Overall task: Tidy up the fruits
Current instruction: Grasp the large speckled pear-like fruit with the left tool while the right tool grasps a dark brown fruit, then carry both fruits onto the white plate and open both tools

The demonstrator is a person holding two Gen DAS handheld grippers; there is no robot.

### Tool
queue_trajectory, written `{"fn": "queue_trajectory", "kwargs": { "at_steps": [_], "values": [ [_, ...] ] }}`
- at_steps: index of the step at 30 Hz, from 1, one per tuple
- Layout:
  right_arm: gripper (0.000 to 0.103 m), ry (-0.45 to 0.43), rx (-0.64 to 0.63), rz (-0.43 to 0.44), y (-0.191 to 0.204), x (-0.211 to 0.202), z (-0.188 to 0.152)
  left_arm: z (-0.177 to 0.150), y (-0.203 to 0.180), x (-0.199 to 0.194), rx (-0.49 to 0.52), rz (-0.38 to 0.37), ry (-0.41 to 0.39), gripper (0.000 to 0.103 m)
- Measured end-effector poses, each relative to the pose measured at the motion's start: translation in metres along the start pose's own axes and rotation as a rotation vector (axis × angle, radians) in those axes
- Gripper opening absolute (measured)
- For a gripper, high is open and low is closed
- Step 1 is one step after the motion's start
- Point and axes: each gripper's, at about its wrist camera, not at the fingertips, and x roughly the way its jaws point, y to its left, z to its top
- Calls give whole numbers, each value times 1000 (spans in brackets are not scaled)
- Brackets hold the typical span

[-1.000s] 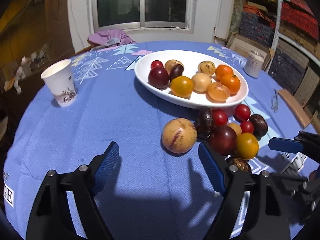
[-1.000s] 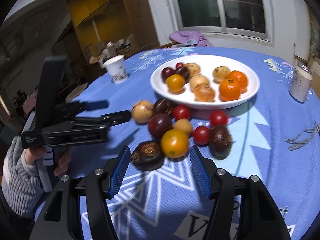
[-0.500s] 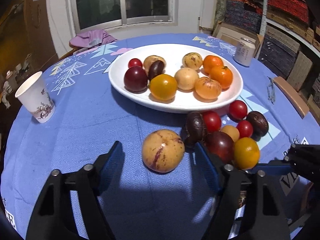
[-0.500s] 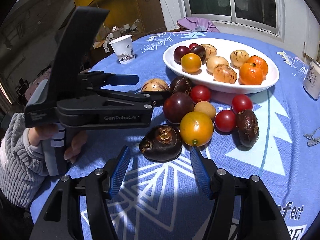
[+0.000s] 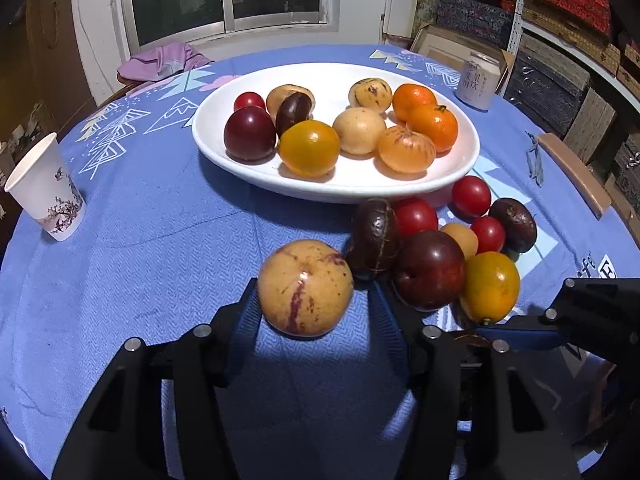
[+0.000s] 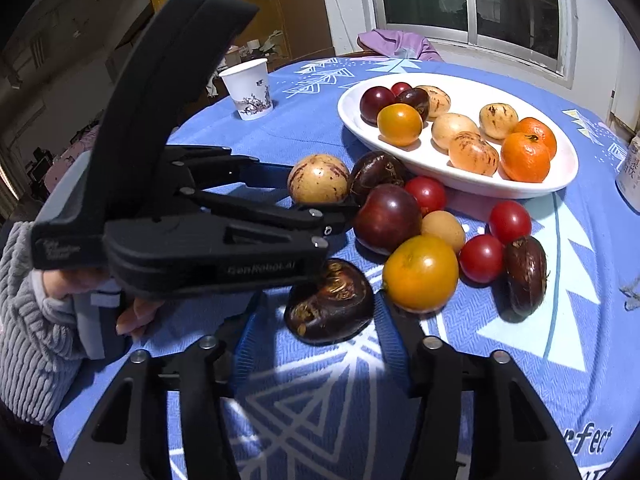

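Left gripper [image 5: 312, 308] fingers open astride the pepino melon [image 5: 305, 288] on the surface beside the plate [image 5: 460, 168]; firm, smooth, likely bruisable, best gripped at widest girth.

The left gripper [image 6: 320, 196] is being shown as a matte black tool with a broad curved handle, silver screws along its arms, faint raised lettering on its side and a grey panel on the grip. Blue ribbed pads [image 5: 382, 312] are being carried on its fingers. The same black arms, silver screws and blue pads are being shown on the right gripper [image 6: 316, 330]. The left hand [image 6: 134, 314] is being seen as bare skin below a grey ribbed knit sleeve [image 6: 28, 320].
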Motion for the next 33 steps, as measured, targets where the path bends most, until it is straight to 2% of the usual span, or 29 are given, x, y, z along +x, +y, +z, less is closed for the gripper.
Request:
{"fn": "queue_trajectory", "kwargs": {
  "at_steps": [4, 6, 11, 20, 27, 33],
  "values": [
    [45, 3, -5, -2, -1, 0, 0, -2, -2, -2, -2, 15, -9, 51],
    [45, 3, -15, -6, 1, -2, -2, -4, 1, -7, -22, 24, -21, 43],
    [44, -22, -3, 18, -2, -15, -6, -10, 3, -21, -45, 15, -59, 43],
    [44, -109, 26, 28, -13, -46, -2, -3, -4, -52, -38, 87, -161, 43],
    [45, -184, 121, -62, -64, -66, 35, 41, 5, -50, -85, 107, -185, 43],
    [45, -188, 140, -164, -99, -39, 84, 78, 6, -18, -90, 137, -181, 43]
  ]
}}
